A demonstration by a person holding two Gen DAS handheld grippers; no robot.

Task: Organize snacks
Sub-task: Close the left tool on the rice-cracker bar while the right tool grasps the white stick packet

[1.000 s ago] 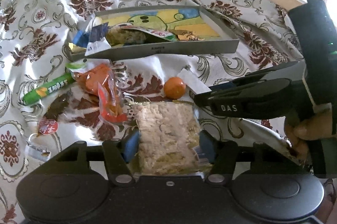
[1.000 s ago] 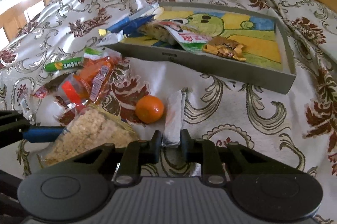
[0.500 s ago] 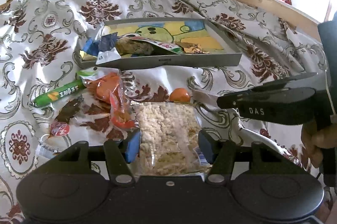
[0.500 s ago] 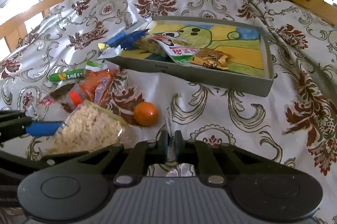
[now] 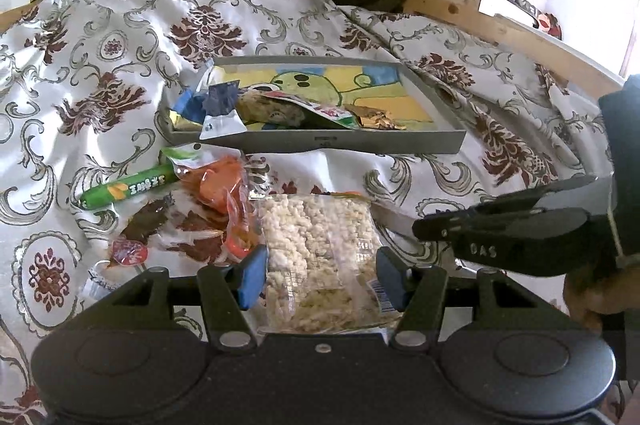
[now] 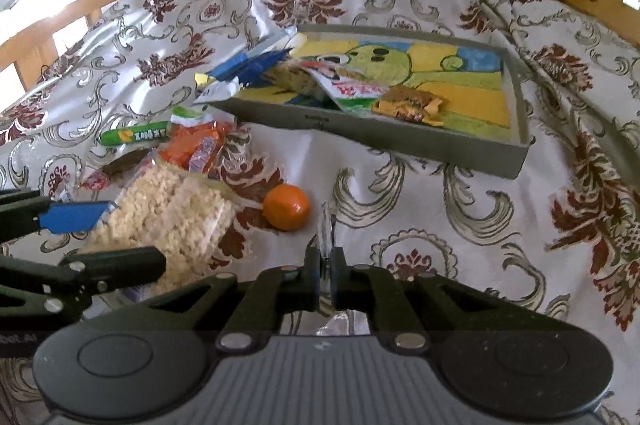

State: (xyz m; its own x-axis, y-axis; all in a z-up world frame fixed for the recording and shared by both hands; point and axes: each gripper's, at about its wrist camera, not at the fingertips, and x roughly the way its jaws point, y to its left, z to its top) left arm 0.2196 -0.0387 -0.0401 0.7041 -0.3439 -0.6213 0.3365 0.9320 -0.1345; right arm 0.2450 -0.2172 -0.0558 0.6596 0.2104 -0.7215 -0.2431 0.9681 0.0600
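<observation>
A: My left claw [image 5: 320,279] is clamped on the clear bag of puffed rice cake [image 5: 320,257], blue pads pressing both its sides. The bag sits at the near edge of the patterned cloth [image 5: 120,37], tilted up a little toward me.

B: And the right one?

A: My right claw [image 6: 325,275] is clenched on a thin white packet [image 6: 325,225], held edge-on, standing up between the pads. A mandarin [image 6: 287,207] lies just to its left on the cloth, beside the rice cake bag.

B: What's around that?

A: Left of the bag there's an orange wrapper pack [image 5: 218,185] touching it, then a green tube [image 5: 128,187] and a small red-labelled sweet [image 5: 129,251]. Farther back is the grey tray [image 6: 516,161] with a cartoon drawing on its floor. A blue packet [image 6: 250,63], a white-and-red pouch [image 6: 352,89] and a golden wrapper [image 6: 410,103] are piled in its left half.
</observation>
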